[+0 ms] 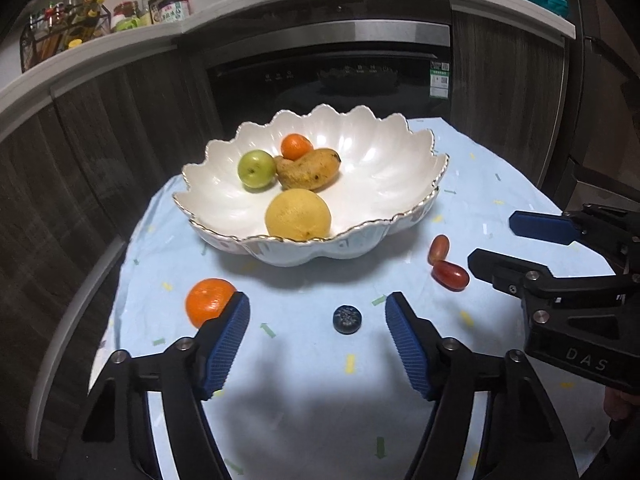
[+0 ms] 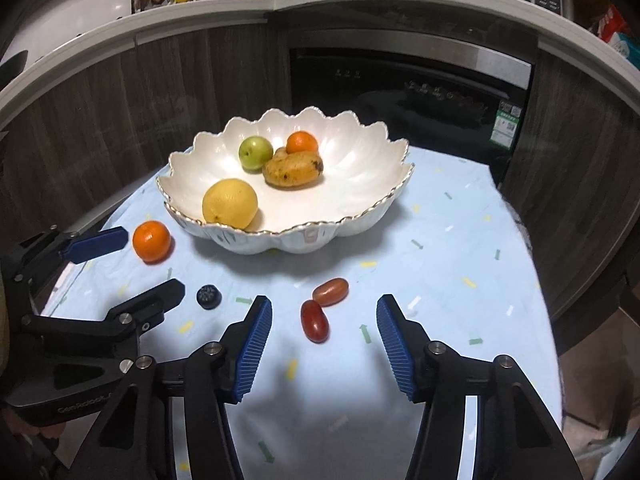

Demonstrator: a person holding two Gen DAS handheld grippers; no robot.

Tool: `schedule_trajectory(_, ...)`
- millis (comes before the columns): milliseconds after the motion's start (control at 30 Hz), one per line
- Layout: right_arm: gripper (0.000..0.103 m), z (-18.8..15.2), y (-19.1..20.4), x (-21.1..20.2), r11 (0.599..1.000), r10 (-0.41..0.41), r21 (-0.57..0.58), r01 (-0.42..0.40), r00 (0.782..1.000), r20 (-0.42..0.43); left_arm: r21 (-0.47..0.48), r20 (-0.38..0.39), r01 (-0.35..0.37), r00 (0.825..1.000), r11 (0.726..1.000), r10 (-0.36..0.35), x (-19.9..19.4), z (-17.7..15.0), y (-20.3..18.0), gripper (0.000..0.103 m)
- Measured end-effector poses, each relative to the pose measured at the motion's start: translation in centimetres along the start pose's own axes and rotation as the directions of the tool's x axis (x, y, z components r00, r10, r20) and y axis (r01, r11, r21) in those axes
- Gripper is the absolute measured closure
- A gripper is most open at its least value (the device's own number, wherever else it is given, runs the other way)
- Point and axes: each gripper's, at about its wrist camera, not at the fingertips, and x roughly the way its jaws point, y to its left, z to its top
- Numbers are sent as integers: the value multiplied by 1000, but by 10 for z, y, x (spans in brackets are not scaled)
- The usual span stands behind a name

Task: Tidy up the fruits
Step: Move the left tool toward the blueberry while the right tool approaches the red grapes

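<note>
A white scalloped bowl [image 1: 384, 168] [image 2: 360, 168] on the light blue cloth holds a yellow citrus [image 1: 298, 215], a mango [image 1: 310, 169], a green apple [image 1: 257, 169] and a small orange [image 1: 296, 146]. On the cloth lie an orange [image 1: 208, 300] [image 2: 151, 240], a blueberry [image 1: 347, 319] [image 2: 209, 297] and two red grape tomatoes [image 1: 448, 274] [image 2: 320, 312]. My left gripper [image 1: 318, 320] is open and empty; the blueberry lies between its fingertips and the orange touches its left finger. My right gripper [image 2: 324, 316] is open and empty, with the tomatoes between its fingertips.
The small table [image 1: 500, 184] stands in front of dark wood cabinets and a black oven [image 1: 328, 76]. A counter above carries bottles and a wire rack [image 1: 64, 24]. Each gripper shows at the side of the other's view.
</note>
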Motion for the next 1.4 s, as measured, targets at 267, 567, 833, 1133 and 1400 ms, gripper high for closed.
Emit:
schedule_trajectory(267,59,-2,-1,20,1000,23,-1,-23,999,-36,11,-33,29,999,1000,-28,18,-1,-1,46)
schedule_trajectory(567,61,-6,-3,35,999,41,8,-41,997,-66,29,-70,56,996,998,-54,33,-4,-8,58)
schedule_trajectory(833,70,-8,-3,43,998,60,8,-60,995,-85,28,-99,69,993,997,-66,44,-7,-10,70)
schedule_trajectory(1133,72,-11,-3,49,997,70,13,-69,992,-105,19,-125,81,989,997,-78,53,-10,-10,78)
schedule_trajectory(1400,81,-12,-3,52,998,69,19,-67,991,-116,31,-129,80,989,996,-75,54,-10,-13,82)
